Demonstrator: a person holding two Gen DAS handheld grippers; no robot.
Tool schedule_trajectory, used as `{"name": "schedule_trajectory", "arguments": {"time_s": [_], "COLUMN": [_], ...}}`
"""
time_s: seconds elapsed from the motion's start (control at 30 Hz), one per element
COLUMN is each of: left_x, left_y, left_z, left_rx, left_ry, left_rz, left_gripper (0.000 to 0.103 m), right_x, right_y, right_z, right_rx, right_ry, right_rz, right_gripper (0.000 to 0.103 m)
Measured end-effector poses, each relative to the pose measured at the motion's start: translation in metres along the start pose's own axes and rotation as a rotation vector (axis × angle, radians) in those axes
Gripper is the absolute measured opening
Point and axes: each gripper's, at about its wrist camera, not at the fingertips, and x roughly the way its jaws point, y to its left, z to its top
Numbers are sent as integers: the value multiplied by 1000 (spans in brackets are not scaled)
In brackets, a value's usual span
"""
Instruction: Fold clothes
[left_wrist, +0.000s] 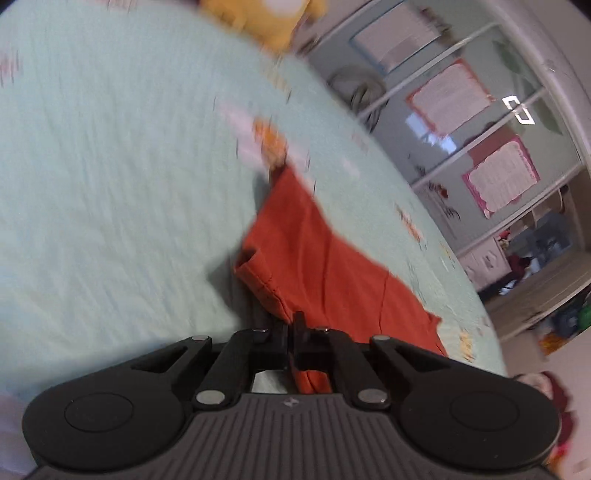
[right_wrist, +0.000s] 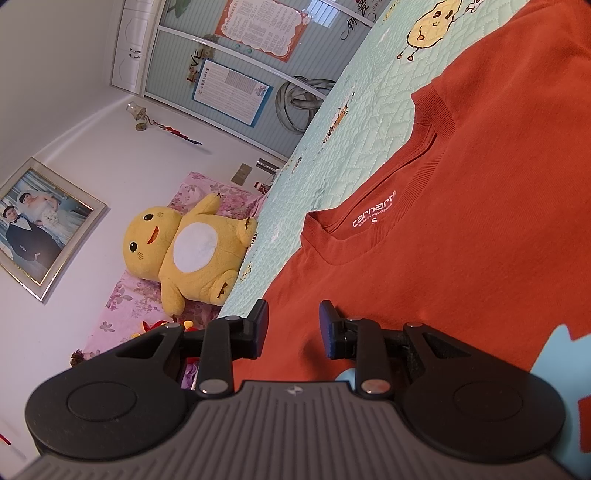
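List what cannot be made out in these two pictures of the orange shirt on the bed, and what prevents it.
- Left wrist view: bedspread prints and yellow plush toy, motion-blurred.
- Left wrist view: shirt fabric inside the left gripper, hidden by its fingers.
- Right wrist view: shirt's lower half, cut off.

My right gripper (right_wrist: 293, 328) hovers over the orange T-shirt (right_wrist: 461, 258), jaws parted with nothing between them. The shirt lies flat on the mint quilted bedspread (right_wrist: 354, 147), its collar (right_wrist: 373, 206) at one o'clock. A yellow plush toy (right_wrist: 184, 254) sits at ten o'clock on pink floral bedding (right_wrist: 125, 299).
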Motion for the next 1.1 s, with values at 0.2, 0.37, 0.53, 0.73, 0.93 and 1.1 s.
{"name": "schedule_trajectory", "arguments": {"time_s": [0.2, 0.37, 0.53, 0.73, 0.93, 1.1], "left_x": [-5, -39, -47, 61, 65, 37], "left_y": [22, 6, -5, -40, 17, -22], "left_z": [0, -5, 4, 17, 38, 40], "left_rx": [-38, -20, -68, 74, -87, 40], "left_ry": [26, -125, -258, 82, -161, -322], "left_rz": [50, 246, 285, -109, 54, 184], "left_gripper": [8, 16, 18, 54, 7, 22], "right_x": [0, -1, -1, -1, 1, 2], "right_y": [1, 0, 0, 0, 0, 0], "right_z": [1, 3, 2, 2, 1, 2], "right_rx": [-16, -17, -16, -13, -4, -3], "right_ry": [6, 9, 8, 7, 7, 5], "right_rz": [-12, -15, -15, -13, -6, -6], "right_gripper": [29, 28, 28, 28, 28, 28]}}
